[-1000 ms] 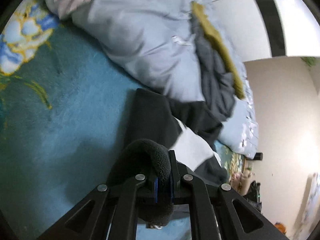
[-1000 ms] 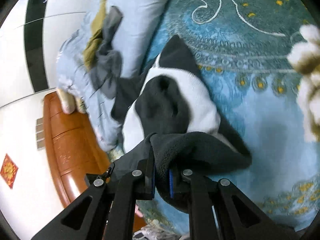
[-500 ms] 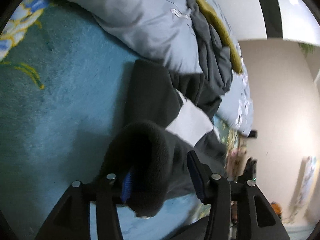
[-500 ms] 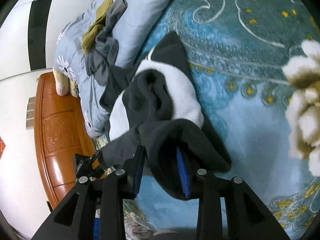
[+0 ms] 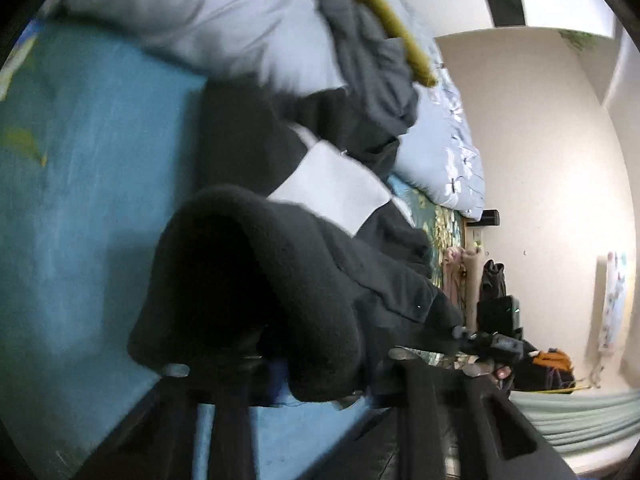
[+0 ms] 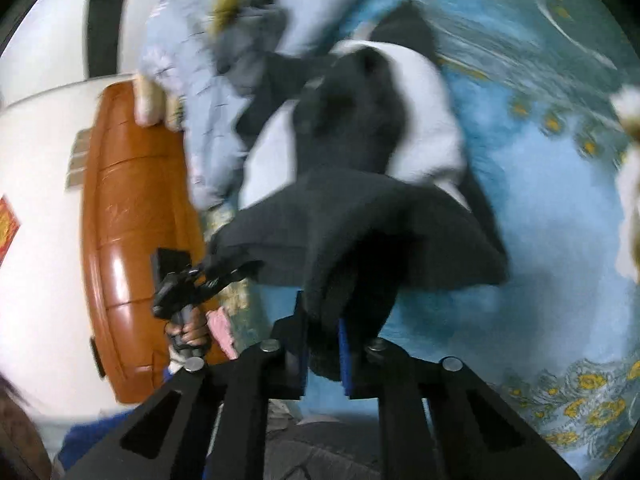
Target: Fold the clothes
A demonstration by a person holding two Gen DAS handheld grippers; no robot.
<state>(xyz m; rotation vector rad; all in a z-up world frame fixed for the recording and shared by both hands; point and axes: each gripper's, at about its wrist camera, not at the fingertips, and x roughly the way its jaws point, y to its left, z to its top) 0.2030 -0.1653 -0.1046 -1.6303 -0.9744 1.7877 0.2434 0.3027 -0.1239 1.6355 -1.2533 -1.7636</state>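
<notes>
Now both grippers' jaws stand spread, black fleece (image 5: 304, 288) draped between them.

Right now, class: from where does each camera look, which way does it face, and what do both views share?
Left wrist: on the left gripper, looking along its jaws over the black-and-white fleece garment toward the wall.
Right wrist: on the right gripper, facing the wooden headboard; the person's left hand shows.
Shared: garment, teal blanket, pale blue duvet.
</notes>
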